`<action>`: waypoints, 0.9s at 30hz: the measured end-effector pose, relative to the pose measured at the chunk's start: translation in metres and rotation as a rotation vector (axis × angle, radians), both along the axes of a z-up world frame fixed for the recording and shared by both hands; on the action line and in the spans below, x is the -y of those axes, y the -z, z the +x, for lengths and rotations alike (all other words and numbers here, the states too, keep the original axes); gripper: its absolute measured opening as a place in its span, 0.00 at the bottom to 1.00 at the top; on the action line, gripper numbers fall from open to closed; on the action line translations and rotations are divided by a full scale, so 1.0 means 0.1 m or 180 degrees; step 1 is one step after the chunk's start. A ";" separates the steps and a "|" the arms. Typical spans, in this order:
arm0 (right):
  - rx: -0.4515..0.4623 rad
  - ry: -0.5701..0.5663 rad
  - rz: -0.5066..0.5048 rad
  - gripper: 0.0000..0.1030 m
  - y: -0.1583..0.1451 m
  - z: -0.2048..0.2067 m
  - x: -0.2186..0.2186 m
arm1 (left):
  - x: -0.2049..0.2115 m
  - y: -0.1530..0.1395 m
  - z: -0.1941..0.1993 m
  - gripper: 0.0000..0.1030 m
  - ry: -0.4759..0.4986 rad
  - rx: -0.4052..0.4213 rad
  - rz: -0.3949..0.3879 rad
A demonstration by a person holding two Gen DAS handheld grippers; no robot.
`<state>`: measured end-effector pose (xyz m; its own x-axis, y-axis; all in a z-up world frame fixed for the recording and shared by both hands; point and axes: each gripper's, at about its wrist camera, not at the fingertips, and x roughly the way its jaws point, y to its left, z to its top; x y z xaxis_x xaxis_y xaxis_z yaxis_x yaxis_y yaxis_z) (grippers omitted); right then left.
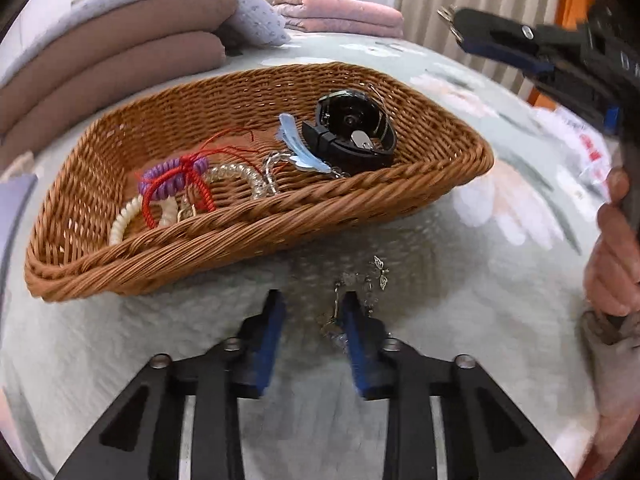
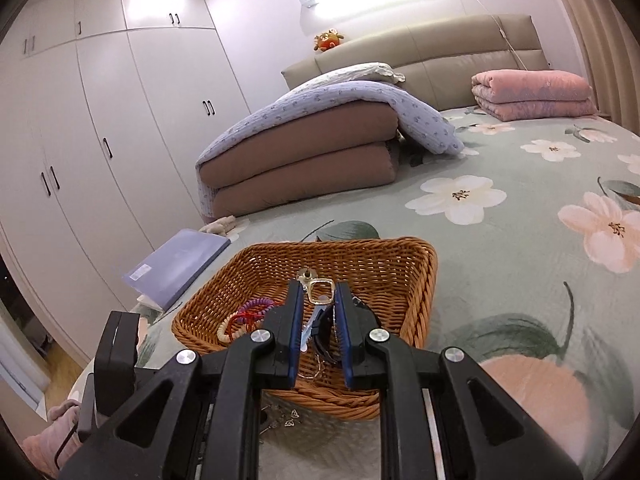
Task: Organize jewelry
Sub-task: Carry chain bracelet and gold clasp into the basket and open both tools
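A brown wicker basket [image 1: 400, 196] [image 2: 424, 276] stands on the floral bedspread. In it lie a black watch [image 1: 352, 132], a blue hair clip [image 1: 296, 148], a purple spiral tie [image 1: 172, 178] bound with red cord, a cream spiral tie [image 1: 124, 224] and a clear beaded bracelet [image 1: 236, 174]. In front of the basket a thin silver chain with butterfly charms [image 1: 378, 272] [image 2: 290, 418] lies on the bedspread. My left gripper [image 1: 312, 304] hovers low over it, open, with part of the chain beside its right pad. My right gripper [image 2: 318, 292] [image 1: 456, 26] is above the basket, shut on a gold square pendant [image 2: 320, 290].
Folded brown quilts under a lilac cover [image 2: 320, 148] lie behind the basket, with a pink blanket [image 2: 532, 94] further back. A purple folder [image 2: 180, 264] sits at the bed's left edge, near white wardrobes. A hand [image 1: 612, 264] grips the right tool.
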<state>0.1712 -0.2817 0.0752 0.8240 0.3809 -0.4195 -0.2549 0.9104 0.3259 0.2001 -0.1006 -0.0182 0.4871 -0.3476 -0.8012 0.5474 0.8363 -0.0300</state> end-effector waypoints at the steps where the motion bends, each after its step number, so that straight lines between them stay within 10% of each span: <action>1: 0.0001 0.0003 0.0006 0.18 0.00 0.00 0.01 | 0.03 0.00 -0.01 0.21 -0.0001 0.0032 0.0050; 9: 0.0028 0.0011 0.0018 0.18 -0.01 -0.01 0.02 | 0.25 0.03 -0.20 0.04 0.0126 0.0170 0.0216; 27: 0.0043 0.0059 -0.0046 0.18 0.00 0.00 0.00 | -0.20 -1.05 -0.08 0.03 0.0181 0.0482 -0.1160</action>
